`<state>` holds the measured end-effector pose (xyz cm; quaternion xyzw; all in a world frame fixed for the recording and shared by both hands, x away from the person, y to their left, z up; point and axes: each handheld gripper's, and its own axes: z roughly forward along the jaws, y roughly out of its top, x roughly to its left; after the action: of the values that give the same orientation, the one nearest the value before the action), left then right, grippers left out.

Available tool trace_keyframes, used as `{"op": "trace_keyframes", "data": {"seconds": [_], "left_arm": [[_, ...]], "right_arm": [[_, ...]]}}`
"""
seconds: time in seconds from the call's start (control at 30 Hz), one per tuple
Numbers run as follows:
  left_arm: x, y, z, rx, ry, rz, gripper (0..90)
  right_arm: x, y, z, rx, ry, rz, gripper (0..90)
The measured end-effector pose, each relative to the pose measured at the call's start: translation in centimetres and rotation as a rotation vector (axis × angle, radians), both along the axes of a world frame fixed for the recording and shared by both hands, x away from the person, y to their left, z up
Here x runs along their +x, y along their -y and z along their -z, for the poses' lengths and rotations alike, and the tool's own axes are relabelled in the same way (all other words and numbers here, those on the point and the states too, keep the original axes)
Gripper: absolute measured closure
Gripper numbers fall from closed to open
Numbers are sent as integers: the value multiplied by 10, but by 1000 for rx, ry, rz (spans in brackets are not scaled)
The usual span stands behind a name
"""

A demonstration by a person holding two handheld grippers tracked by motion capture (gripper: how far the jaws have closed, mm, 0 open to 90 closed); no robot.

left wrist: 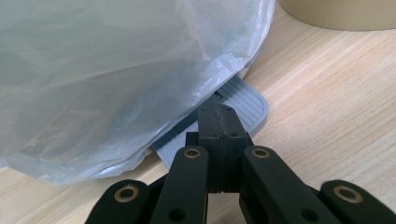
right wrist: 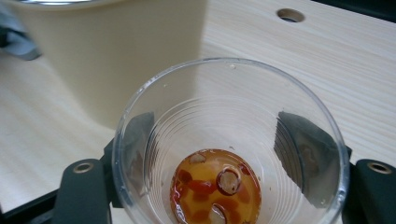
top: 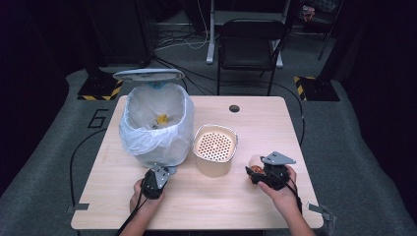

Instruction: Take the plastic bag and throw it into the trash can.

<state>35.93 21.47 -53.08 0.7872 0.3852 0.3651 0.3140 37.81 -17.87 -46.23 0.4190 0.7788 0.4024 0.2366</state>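
We take the strainer pot (top: 215, 149) in the middle of the table (top: 275, 118) as our landmark. To its right, our right gripper (top: 252, 173) holds a clear plastic cup (right wrist: 231, 140), one jaw pressed on each side of its wall. The cup sits just beside the pot and has a little amber liquid with red and brown bits (right wrist: 215, 186) at its bottom. To the pot's left stands the bin (top: 156, 125) lined with a clear bag (left wrist: 116, 70). Our left gripper (left wrist: 218, 122), jaws pressed fully together, rests on the bin's grey pedal (left wrist: 247, 100).
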Motion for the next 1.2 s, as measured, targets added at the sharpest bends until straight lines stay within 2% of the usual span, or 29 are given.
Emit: {"op": "trace_keyframes", "data": {"seconds": [0.07, 0.27, 0.57, 0.83, 0.9, 1.0, 1.1, 1.2], "left_arm": [[0, 0, 0, -2, -1, 0, 900], [0, 0, 0, -2, 0, 0, 900], [0, 1, 1, -3, 4, -4, 900], [0, 0, 0, 0, -2, 0, 900], [0, 0, 0, -3, -1, -1, 900], [0, 0, 0, -3, -1, -1, 900], [0, 0, 0, -4, -2, -1, 900], [0, 0, 0, -3, -2, 0, 900]], "right_arm": [[7, 7, 0, -8, 5, 18, 290], [20, 21, 2, 6, -12, 75, 289], [32, 31, 6, 17, -10, 112, 284], [35, 35, 17, 28, -45, 133, 268], [35, 35, 20, 37, -60, 138, 256], [36, 37, 23, 47, -60, 147, 218], [36, 39, 24, 42, -66, 166, 150], [35, 39, 27, 44, -89, 156, 133]]}}
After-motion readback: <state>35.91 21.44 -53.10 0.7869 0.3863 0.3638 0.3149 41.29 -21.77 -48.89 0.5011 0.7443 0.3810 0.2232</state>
